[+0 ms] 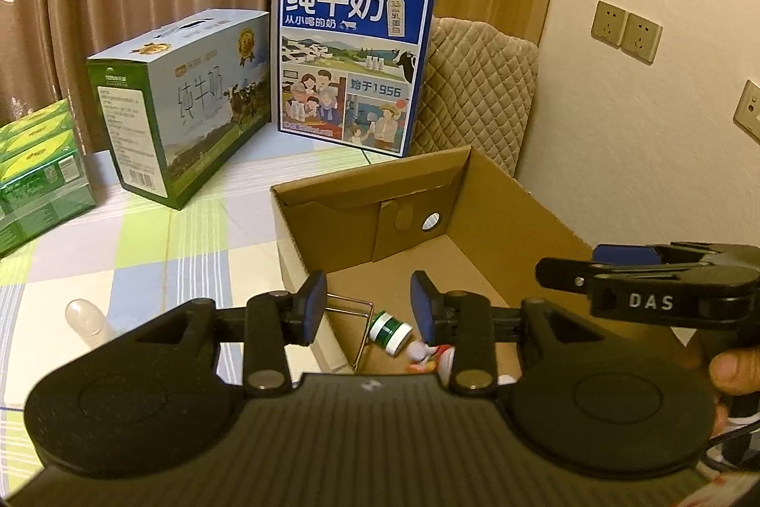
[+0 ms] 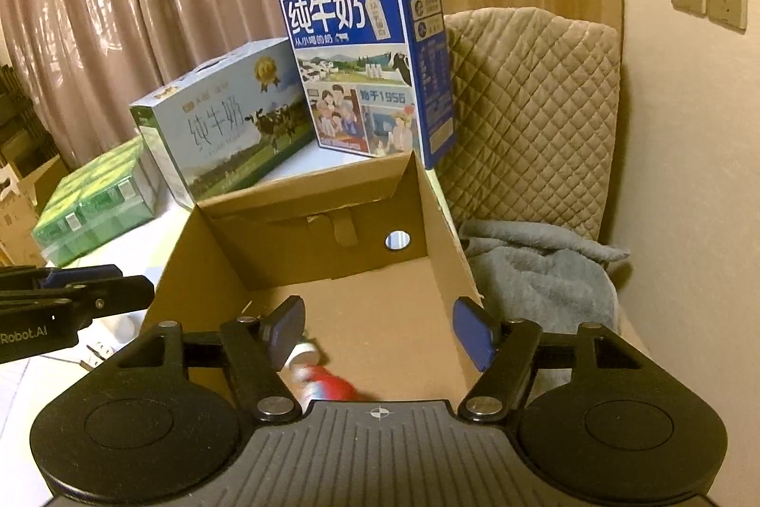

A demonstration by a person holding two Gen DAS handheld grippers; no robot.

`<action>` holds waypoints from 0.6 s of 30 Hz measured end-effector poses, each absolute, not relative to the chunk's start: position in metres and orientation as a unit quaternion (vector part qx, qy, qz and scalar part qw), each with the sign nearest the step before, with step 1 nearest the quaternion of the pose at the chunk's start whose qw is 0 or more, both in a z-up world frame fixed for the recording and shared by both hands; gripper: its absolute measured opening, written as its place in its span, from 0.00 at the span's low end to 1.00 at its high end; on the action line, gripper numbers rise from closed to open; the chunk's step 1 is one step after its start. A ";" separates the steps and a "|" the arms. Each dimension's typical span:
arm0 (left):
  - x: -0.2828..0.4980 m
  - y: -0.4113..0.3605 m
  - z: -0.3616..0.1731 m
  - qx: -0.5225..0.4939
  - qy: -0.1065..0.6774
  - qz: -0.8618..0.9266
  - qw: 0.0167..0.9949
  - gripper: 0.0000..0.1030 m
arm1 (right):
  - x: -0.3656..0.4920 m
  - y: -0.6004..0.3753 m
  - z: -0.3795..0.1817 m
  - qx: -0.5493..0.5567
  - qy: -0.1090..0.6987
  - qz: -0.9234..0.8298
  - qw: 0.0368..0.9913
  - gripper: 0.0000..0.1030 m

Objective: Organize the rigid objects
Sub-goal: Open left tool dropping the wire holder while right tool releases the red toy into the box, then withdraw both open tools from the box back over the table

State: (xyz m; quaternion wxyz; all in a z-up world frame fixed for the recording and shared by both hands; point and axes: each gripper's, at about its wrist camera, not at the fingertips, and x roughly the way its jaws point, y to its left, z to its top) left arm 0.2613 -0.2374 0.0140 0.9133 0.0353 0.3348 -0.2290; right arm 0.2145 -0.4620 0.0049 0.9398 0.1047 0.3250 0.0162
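Two milk cartons [image 1: 190,117] [image 1: 354,60], one cardboard box [image 1: 498,222], one green pack [image 1: 33,179]

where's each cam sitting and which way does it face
Left wrist: on the left gripper, looking over the cardboard box's left wall; the right gripper and a thumb show.
Right wrist: on the right gripper, looking into the box; the left gripper shows.
Shared: the box, blue milk carton, green-capped bottle.

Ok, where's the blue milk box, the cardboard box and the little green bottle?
Blue milk box [image 1: 349,60]: left wrist view, front face.
Cardboard box [image 2: 327,193]: right wrist view, far wall.
Green bottle [image 1: 390,327]: left wrist view, its green band.
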 end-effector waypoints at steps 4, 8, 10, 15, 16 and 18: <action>0.251 -0.229 0.018 0.031 0.335 -0.226 0.914 0.33 | 0.198 -0.458 0.008 0.112 0.325 0.018 0.939 0.64; 0.235 -0.218 0.024 0.026 0.336 -0.221 0.915 0.40 | 0.179 -0.449 0.011 0.116 0.328 0.022 0.937 0.65; 0.226 -0.212 0.026 0.026 0.337 -0.217 0.916 0.43 | 0.169 -0.443 0.014 0.115 0.330 0.023 0.937 0.65; 0.200 -0.194 0.034 0.025 0.338 -0.210 0.917 0.49 | 0.140 -0.429 0.026 0.119 0.328 0.026 0.937 0.65; 0.195 -0.190 0.035 0.023 0.338 -0.208 0.918 0.51 | 0.134 -0.426 0.028 0.121 0.327 0.027 0.937 0.65; 0.182 -0.180 0.038 0.020 0.337 -0.207 0.918 0.56 | 0.124 -0.420 0.033 0.127 0.325 0.029 0.937 0.65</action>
